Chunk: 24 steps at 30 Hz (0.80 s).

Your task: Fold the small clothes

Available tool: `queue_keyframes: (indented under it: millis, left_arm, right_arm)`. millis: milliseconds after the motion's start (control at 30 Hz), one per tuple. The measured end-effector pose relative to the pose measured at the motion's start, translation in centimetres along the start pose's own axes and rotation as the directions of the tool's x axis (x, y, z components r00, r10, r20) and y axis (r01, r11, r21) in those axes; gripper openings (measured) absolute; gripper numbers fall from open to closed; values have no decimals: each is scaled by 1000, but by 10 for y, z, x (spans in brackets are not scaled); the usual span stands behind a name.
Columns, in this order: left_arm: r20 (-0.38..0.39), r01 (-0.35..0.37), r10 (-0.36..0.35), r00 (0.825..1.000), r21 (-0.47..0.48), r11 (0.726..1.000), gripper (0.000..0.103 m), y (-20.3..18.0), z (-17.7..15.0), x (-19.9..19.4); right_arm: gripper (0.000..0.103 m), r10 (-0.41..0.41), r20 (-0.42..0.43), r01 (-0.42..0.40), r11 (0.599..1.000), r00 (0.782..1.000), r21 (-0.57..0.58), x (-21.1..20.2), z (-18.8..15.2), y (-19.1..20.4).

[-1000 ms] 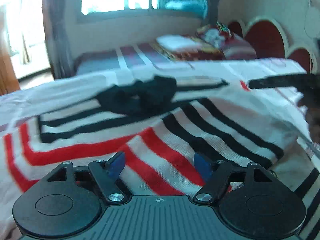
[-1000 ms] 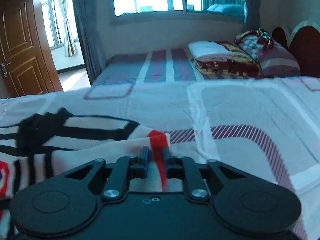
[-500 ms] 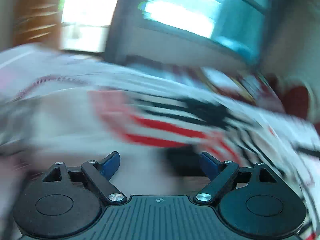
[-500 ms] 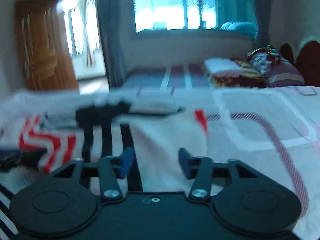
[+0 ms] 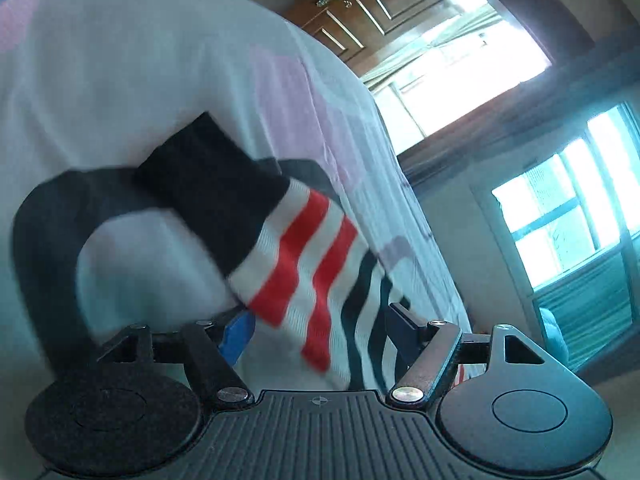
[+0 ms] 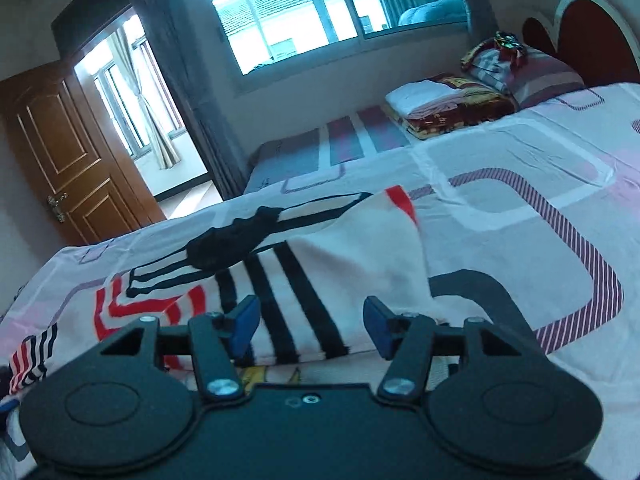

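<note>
Your right hand-held gripper (image 6: 306, 330), clamped on the striped shirt (image 6: 320, 280) 1 s ago, is now released, jaws wide over it; that fold looks set. Left hand-held gripper (image 5: 320, 328) has swung w/ camera rolled; jaws spread around a black-cuffed sleeve (image 5: 280, 240), prob. not gripping. Shirt lies on the bed (image 6: 520, 216).

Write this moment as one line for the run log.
task: fold small clothes | left gripper: open, sleeve between fingers | right gripper: open over striped shirt | shirt lies on bed
</note>
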<state>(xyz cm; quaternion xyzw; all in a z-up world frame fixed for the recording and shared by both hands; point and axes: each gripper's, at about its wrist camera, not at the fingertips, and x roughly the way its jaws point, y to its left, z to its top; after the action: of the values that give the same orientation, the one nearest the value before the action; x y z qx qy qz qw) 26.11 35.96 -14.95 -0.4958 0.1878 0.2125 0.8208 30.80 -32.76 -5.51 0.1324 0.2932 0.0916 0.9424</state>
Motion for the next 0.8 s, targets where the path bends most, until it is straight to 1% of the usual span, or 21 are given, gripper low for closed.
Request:
queue_keyframes:
  millis: [67, 100, 133, 167, 200, 233, 267, 300, 333, 367, 400, 433, 467, 500, 533, 600, 633, 667, 700, 767, 800]
  left_arm:
    - [8, -16, 16, 1000, -1, 1000, 73, -4, 5, 7]
    - [14, -35, 35, 999, 17, 999, 61, -7, 9, 11]
    - [15, -123, 122, 992, 79, 989, 22, -16, 11, 17]
    - [15, -232, 233, 972, 171, 957, 4, -28, 12, 28]
    - [24, -263, 265, 964, 253, 931, 5, -39, 13, 33]
    - [34, -271, 275, 961, 317, 909, 5, -53, 11, 35]
    - [54, -251, 250, 967, 386, 888, 5, -69, 6, 33]
    - [69, -210, 200, 977, 454, 866, 5, -88, 0, 31]
    - [65, -171, 160, 985, 509, 844, 5, -105, -6, 32]
    - [35, -120, 122, 992, 573, 811, 5, -125, -17, 36]
    - [-13, -52, 77, 997, 629, 775, 5, -145, -28, 41]
    - [-41, -7, 48, 998, 685, 729, 5, -166, -46, 43]
    - [-67, 30, 28, 997, 739, 673, 5, -189, -66, 47]
    - [-89, 66, 4, 996, 769, 636, 5, -205, -84, 50]
    - [-118, 105, -20, 993, 784, 612, 5, -222, -104, 54]
    - [-182, 172, -40, 982, 798, 578, 5, -246, -138, 67]
    - [-206, 192, -37, 978, 813, 550, 5, -258, -157, 72]
    - [-220, 196, -17, 975, 833, 518, 5, -269, -181, 73]
    - [-238, 210, -6, 971, 842, 497, 5, -278, -200, 78]
    - [-285, 255, -6, 959, 849, 464, 5, -290, -235, 81]
    - [-300, 272, -6, 954, 856, 439, 5, -298, -251, 84]
  right_arm:
    - [57, -1, 9, 1, 1000, 1000, -2, -4, 4, 1]
    - [57, -3, 10, 3, 1000, 1000, -3, -2, 7, 2]
    - [57, -4, 11, 4, 1000, 1000, -4, -4, 9, 1]
    - [57, -7, 10, 7, 1000, 1000, -7, -4, 11, -1]
    - [57, -11, 11, 11, 1000, 1000, -8, -6, 12, -3]
    - [57, -11, 12, 12, 1000, 1000, -8, -6, 13, -5]
    - [57, -12, 13, 12, 1000, 1000, -7, -6, 14, -8]
    - [57, -18, 15, 18, 1000, 1000, -4, -6, 14, -11]
    - [57, -21, 18, 21, 1000, 1000, 1, -6, 15, -14]
    - [57, -23, 21, 22, 1000, 1000, 11, -6, 14, -17]
    - [57, -26, 22, 25, 999, 999, 25, -5, 13, -21]
    - [57, -29, 20, 28, 999, 999, 41, -4, 12, -25]
    - [57, -30, 17, 29, 998, 999, 56, -2, 12, -27]
    - [57, -30, 15, 29, 997, 999, 68, -1, 11, -30]
    - [57, -29, 15, 28, 997, 999, 75, -1, 9, -31]
    - [57, -29, 13, 28, 996, 999, 81, -2, 8, -33]
    - [57, -27, 13, 26, 996, 1000, 80, -3, 7, -34]
    - [57, -29, 15, 28, 997, 999, 78, -5, 8, -35]
    - [57, -34, 18, 33, 996, 999, 78, -7, 9, -36]
    - [57, -46, 31, 43, 996, 998, 79, -14, 11, -43]
    - [57, -57, 38, 54, 995, 998, 81, -17, 13, -48]
